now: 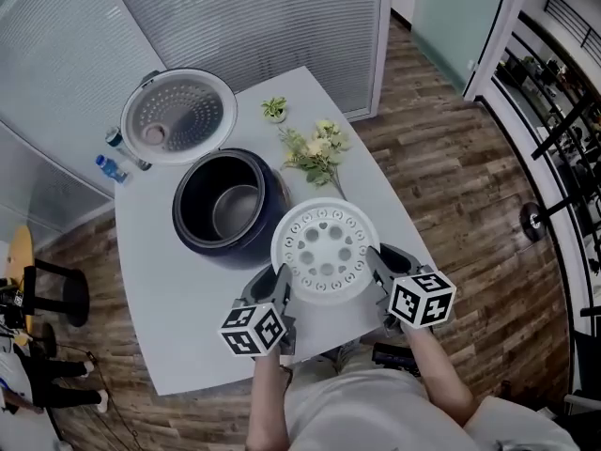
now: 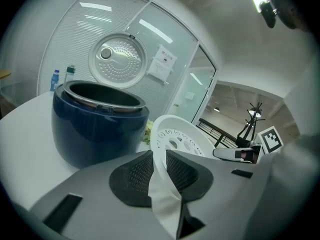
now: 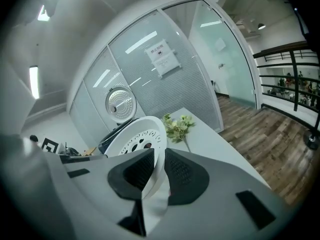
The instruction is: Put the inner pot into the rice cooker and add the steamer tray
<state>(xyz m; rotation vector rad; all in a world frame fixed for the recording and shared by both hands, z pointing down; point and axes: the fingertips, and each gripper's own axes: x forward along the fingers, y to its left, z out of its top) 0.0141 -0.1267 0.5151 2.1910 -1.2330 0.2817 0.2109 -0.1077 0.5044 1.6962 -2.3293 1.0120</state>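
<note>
White table point(image 1: 164, 289), rounded corner, on wood flooring.
Rice cooker point(image 1: 192, 238), dark blue, sits mid-table with its lid point(image 1: 178, 116) hinged fully open on the far side, perforated inner face showing.
Inner pot point(image 1: 235, 209) is already seated in the cooker, metal bottom visible.
Steamer tray point(image 1: 324, 247), white with a ring of holes, is held up just on the near-right side of the cooker and overlaps its rim in the head view. It looks clear of the table, but the steep angle makes that hard to confirm.
Left gripper point(image 1: 280, 289) is clamped on the tray's left rim. In the left gripper view the pads point(image 2: 140, 171) pinch the thin white edge, jaws narrow.
Right gripper point(image 1: 377, 263) does the same on the right rim; the right gripper view shows the rim squeezed between the pads point(image 3: 182, 171).
Flower sprig point(image 1: 315, 153) lies on the table right of the cooker, with a small plant point(image 1: 274, 109) beyond it.
Two bottles point(image 1: 117, 158) stand at the far-left edge.
</note>
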